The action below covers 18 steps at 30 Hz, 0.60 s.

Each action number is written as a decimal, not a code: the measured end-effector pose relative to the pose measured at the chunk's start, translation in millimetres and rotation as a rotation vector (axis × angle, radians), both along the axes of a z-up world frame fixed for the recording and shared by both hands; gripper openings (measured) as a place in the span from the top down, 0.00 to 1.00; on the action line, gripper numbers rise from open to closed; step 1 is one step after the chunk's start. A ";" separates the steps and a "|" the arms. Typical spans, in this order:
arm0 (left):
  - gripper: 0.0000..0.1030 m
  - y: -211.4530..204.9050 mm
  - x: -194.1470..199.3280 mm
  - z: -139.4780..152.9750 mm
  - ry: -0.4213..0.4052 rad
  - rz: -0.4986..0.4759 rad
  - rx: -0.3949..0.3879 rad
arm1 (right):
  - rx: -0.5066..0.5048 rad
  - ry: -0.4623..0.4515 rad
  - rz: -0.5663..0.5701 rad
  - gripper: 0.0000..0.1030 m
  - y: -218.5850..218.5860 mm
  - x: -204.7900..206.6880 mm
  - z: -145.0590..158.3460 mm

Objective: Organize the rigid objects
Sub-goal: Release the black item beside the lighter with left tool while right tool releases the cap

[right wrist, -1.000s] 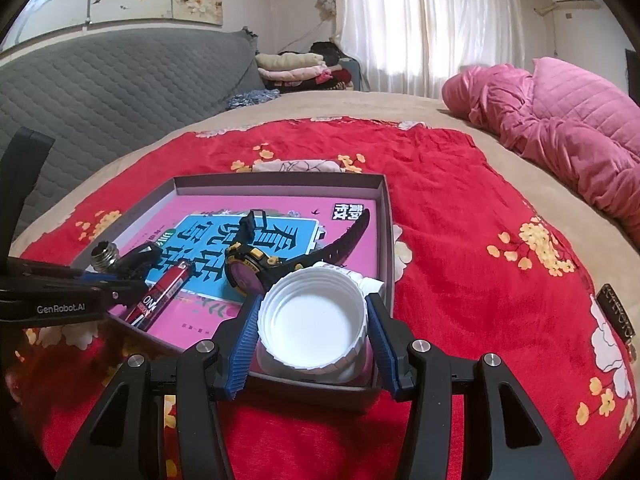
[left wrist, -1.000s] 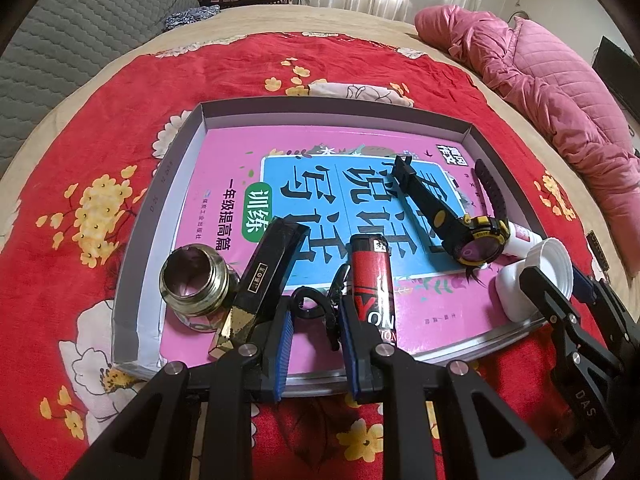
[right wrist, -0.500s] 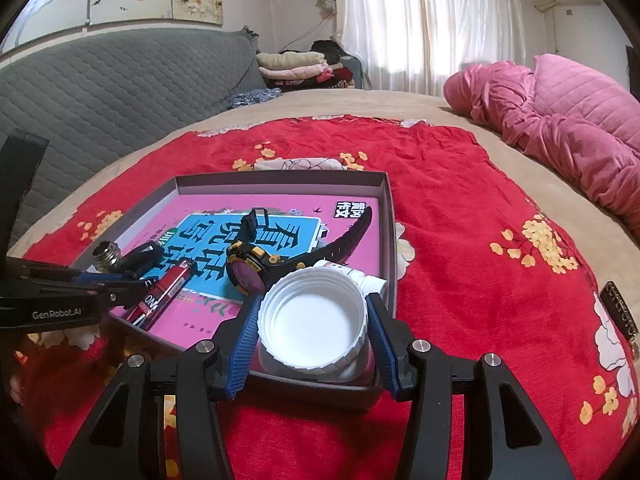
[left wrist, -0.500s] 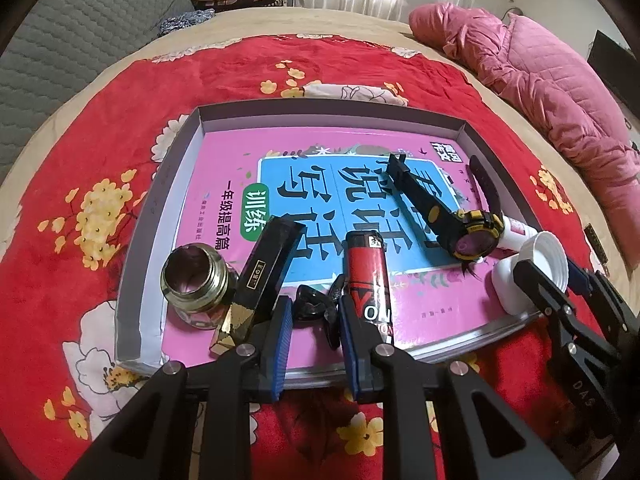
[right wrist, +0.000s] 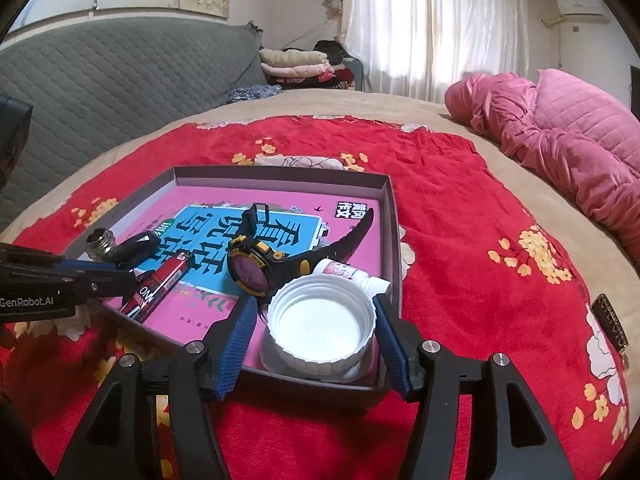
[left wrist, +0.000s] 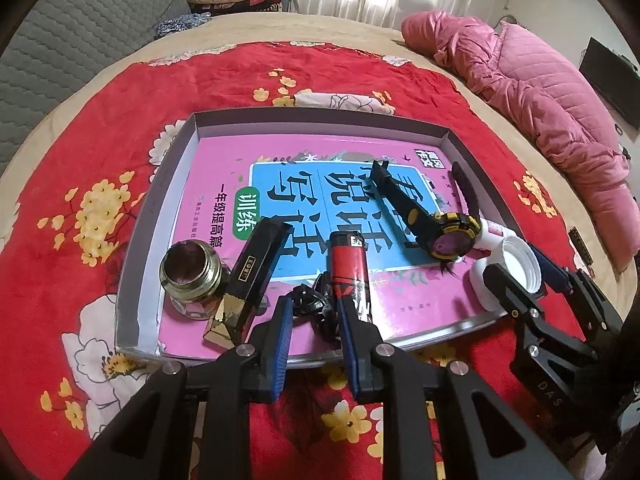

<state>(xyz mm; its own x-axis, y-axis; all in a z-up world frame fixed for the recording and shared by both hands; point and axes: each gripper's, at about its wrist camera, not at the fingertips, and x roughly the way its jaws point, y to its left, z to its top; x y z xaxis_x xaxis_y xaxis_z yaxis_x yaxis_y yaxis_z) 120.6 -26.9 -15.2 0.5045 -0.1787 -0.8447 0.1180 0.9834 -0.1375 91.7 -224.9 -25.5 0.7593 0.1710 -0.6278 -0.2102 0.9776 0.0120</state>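
A grey shallow box (left wrist: pixel 132 264) (right wrist: pixel 394 224) on the red cloth holds a pink book (left wrist: pixel 224 168), a brass socket (left wrist: pixel 190 276), a black-gold bar (left wrist: pixel 256 264), a red lighter (left wrist: pixel 348 260) (right wrist: pixel 160 284), a black watch (left wrist: pixel 440 232) (right wrist: pixel 256 264) and a small black clip (left wrist: pixel 308 300). My left gripper (left wrist: pixel 312 316) is open at the box's near edge, with the clip between its fingers. My right gripper (right wrist: pixel 316 328) is open around a white cap (right wrist: pixel 322 320) (left wrist: pixel 516 258) that rests on white pieces in the box's right corner. A small white bottle (right wrist: pixel 344 272) lies behind it.
A red floral cloth (right wrist: pixel 460 240) covers the bed. A pink quilted jacket (right wrist: pixel 560 132) lies at the far right. Folded clothes (right wrist: pixel 296 62) are stacked at the back, by a grey quilted sofa back (right wrist: pixel 120 68). A small dark tag (right wrist: pixel 612 326) lies on the cloth at right.
My right gripper's fingers have spread apart and let go of the white cap, which now rests in the box corner. My left gripper has barely moved.
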 end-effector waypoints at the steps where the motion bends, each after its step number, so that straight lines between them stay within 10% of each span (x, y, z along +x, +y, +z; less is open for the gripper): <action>1: 0.78 -0.4 -0.2 0.5 -0.001 0.001 -0.001 | 0.002 -0.004 -0.002 0.41 -0.4 -0.3 0.4; 18: 0.67 0.8 -12.3 18.4 -0.044 -0.004 -0.039 | 0.013 -0.042 -0.006 0.30 -4.9 -7.5 8.5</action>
<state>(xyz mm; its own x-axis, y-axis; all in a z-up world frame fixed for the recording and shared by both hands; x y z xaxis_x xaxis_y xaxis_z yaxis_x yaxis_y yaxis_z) 108.3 -26.1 3.2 0.5405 -0.2128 -0.8140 0.1286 0.9770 -0.1700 84.2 -229.8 -17.1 0.7857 0.1743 -0.5936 -0.2052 0.9786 0.0158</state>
